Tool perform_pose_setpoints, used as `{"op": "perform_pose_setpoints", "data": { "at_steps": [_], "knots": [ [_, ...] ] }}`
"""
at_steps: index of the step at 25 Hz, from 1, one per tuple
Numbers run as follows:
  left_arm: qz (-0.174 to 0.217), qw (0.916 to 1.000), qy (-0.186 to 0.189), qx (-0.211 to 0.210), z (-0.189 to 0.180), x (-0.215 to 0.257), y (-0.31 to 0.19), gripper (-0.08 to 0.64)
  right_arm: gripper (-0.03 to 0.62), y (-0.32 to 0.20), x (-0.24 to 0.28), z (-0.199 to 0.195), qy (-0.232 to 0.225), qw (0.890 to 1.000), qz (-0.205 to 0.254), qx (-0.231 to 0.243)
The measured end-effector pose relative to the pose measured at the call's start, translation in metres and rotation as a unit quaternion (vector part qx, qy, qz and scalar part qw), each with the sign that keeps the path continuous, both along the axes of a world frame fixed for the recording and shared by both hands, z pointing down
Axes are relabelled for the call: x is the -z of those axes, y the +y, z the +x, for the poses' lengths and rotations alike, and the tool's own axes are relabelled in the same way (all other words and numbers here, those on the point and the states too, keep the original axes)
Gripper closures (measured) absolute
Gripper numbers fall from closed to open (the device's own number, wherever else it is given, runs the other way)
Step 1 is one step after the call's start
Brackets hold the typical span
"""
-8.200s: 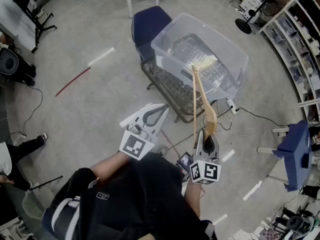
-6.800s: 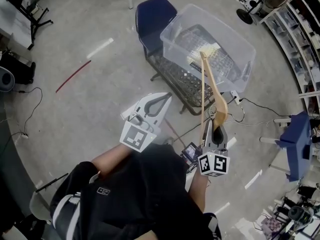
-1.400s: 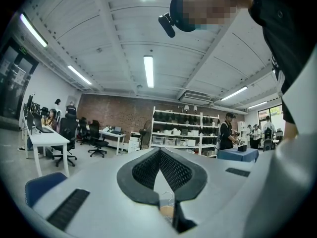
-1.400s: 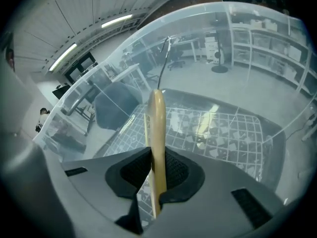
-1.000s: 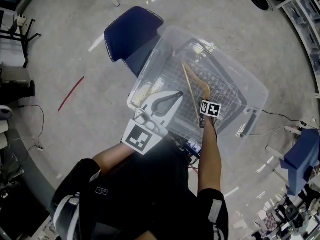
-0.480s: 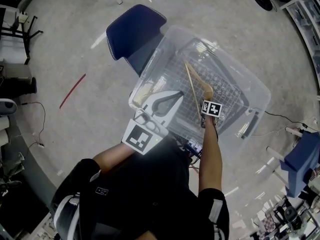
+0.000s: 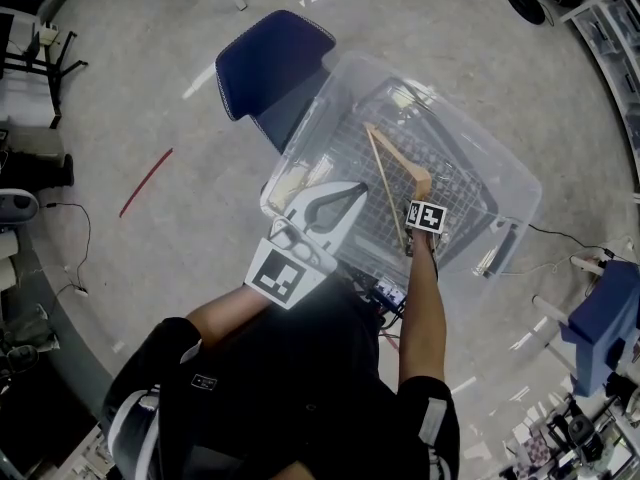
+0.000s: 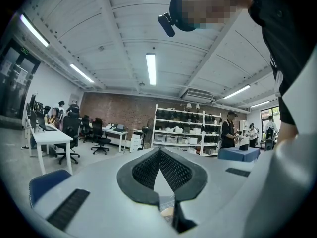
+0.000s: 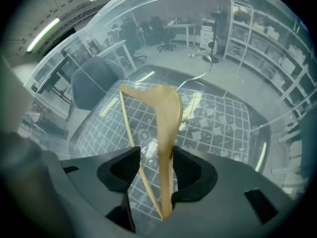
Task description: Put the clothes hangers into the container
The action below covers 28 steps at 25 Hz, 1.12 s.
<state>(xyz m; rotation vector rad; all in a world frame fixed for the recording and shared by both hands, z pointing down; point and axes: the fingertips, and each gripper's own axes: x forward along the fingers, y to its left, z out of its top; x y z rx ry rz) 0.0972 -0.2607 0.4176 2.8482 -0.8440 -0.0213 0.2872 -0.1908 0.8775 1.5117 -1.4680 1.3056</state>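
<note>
The right gripper points steeply down into the container, a large tub of clear, glossy plastic with rounded corners and a rolled rim; its jaws have just been opening and stand wide apart, gripping nothing; the clothes hanger runs up between them. The hanger is pale, smooth wood; it has a broad, flattened, curved shoulder and a thin straight bar, and the two meet at a point at the far end. Its shoulder lies against the inner edge of the jaw on the right of the right gripper view; a clear gap shows between its thin bar and the other jaw; the dark pads do not squeeze it. The hanger is inside the tub, leaning away from the gripper over the tub's floor; whether its far tip touches that floor I cannot tell.

Through the transparent bottom a wire grid of thin metal squares shows.

The left gripper is held outside the tub at its near wall; its body is matt white plastic; its black, ribbed pads meet at the tips around a leaf-shaped hollow, with nothing between them.

A chair with dark blue padding stands beside the tub on a grey speckled floor.
</note>
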Motion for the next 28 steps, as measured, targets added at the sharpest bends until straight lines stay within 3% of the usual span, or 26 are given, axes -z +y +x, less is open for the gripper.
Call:
{"op": "perform_pose_setpoints", "data": {
  "at_steps": [8, 14, 21, 28],
  "knots": [
    [0.004, 1.0, 0.005, -0.001, -0.005, 0.006, 0.009, 0.535, 0.37, -0.002, 0.018, 0.007, 0.015, 1.0, 0.009, -0.01],
    [0.012, 0.9998, 0.014, -0.004, -0.009, 0.016, 0.024, 0.535, 0.397, -0.018, 0.078, 0.016, 0.031, 0.995, 0.086, -0.028],
    [0.026, 0.9993, 0.025, -0.005, -0.014, 0.033, 0.046, 0.535, 0.505, -0.015, 0.176, 0.016, 0.043, 0.976, 0.209, -0.041],
    [0.04, 0.9988, 0.027, -0.008, -0.018, 0.051, 0.081, 0.535, 0.545, 0.014, 0.282, -0.001, 0.053, 0.945, 0.321, -0.048]
  ]
}}
